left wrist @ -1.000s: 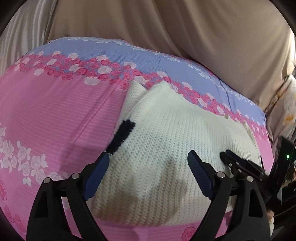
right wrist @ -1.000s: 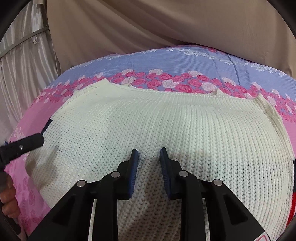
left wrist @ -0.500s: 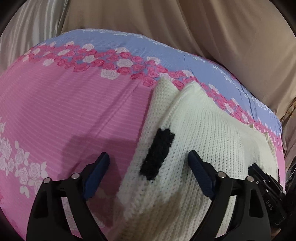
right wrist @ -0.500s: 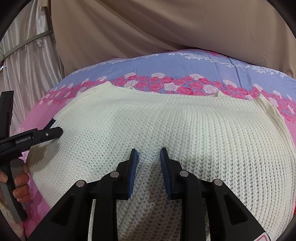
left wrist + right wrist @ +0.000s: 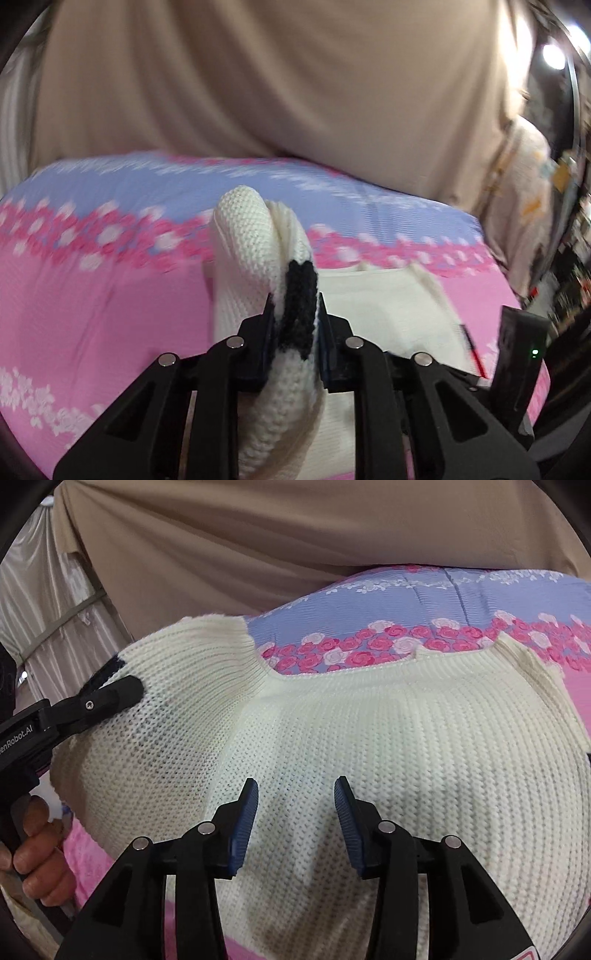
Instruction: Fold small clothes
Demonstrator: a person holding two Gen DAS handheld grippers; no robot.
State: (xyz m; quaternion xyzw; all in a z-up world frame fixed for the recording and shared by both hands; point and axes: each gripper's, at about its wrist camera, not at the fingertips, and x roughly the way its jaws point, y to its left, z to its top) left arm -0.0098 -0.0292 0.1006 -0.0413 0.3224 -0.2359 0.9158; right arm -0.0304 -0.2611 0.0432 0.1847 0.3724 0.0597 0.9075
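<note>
— Where is the garment?

— The cream-white knitted sweater (image 5: 388,746) lies spread on a bed covered by a pink and lavender sheet printed with bands of roses (image 5: 461,602). Most of it rests flat, its ribbed edge toward the far side, where the rose band shows past it.

— And the left hand-held gripper?

— The left hand-held gripper (image 5: 295,325) is closed tight on the sweater's left side, right at a small black knitted patch (image 5: 301,302) — the blue pads press the fabric from both sides. The pinched part stands up off the sheet as a thick roll of knit (image 5: 255,236), curling over at its top. In the right wrist view the same gripper (image 5: 107,696) enters from the left edge with the black patch (image 5: 110,666) peeking above its finger, and the lifted flap hangs clear of the flat body of the sweater. The person's fingers (image 5: 40,856) wrap the handle below.

— What about the right one?

— The right hand-held gripper (image 5: 295,805) is partly open, its two blue-padded fingers apart, with nothing between them. It hovers over the near middle of the sweater; whether the tips touch the knit I cannot tell.

— Anything else around?

— A beige cloth backdrop (image 5: 295,81) hangs behind the bed, and pale pleated curtains (image 5: 40,602) stand at the left. The left wrist view is motion-blurred, so the sheet's pattern there smears.
</note>
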